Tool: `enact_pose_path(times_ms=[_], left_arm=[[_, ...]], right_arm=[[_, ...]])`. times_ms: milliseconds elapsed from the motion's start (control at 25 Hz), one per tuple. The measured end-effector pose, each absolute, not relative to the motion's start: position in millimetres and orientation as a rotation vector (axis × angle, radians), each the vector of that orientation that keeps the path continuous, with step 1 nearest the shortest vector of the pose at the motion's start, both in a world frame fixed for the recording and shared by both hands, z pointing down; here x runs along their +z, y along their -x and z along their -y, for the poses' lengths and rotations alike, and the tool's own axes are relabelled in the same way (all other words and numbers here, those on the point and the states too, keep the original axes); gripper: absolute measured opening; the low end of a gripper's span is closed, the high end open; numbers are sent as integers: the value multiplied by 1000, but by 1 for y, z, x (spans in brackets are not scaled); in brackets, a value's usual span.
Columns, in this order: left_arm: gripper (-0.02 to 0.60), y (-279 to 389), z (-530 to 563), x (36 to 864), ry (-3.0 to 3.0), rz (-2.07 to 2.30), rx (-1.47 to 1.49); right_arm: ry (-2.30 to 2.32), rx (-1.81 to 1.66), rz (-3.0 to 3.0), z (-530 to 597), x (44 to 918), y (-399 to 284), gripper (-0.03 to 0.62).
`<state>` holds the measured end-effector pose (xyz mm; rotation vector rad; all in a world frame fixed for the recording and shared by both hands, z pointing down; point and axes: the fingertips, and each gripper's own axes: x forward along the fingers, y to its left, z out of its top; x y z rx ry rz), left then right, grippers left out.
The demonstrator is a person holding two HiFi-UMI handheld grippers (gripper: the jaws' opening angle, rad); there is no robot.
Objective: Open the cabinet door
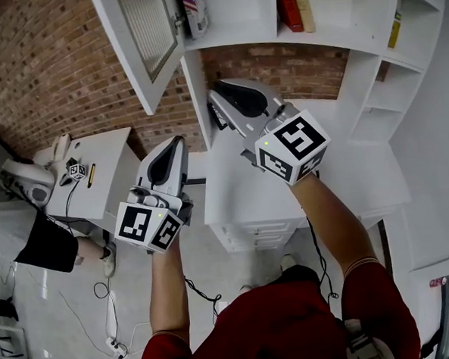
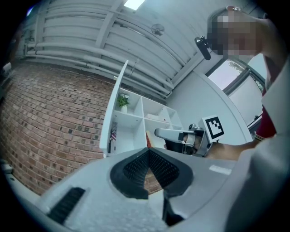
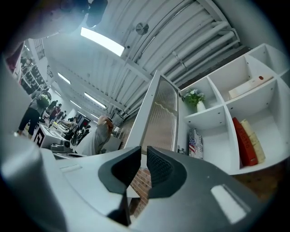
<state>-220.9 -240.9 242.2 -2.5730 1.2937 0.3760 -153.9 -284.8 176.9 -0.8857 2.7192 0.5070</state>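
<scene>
At upper left of the head view: door [image 1: 144,36], already swung far out from the shelf [image 1: 235,36], so likely opened enough. Below it, left of centre: left tongs [image 1: 178,143], pressed together at the tips and pinching nothing, held low and aside, probably as not needed for the pull. Right of centre: right tongs [image 1: 219,95], a little spread, empty, near the shelf wall and not touching the door, as fits a door needing no more pull.

We see a rough, matt brick wall [image 1: 44,80] at upper left, a smooth white-painted cabinet door [image 1: 144,36] with a ribbed translucent panel, and the left gripper [image 2: 148,149] and right gripper [image 3: 144,147] in matt grey plastic with finely ridged black pads [image 3: 160,167].
</scene>
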Motion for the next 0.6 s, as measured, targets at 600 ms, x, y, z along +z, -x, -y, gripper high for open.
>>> enact_pose_path(times_ms=[600], left_arm=[[0,171,248,232,2580,-1263,405]], right_arm=[[952,534,-2690,281,191,70,12]])
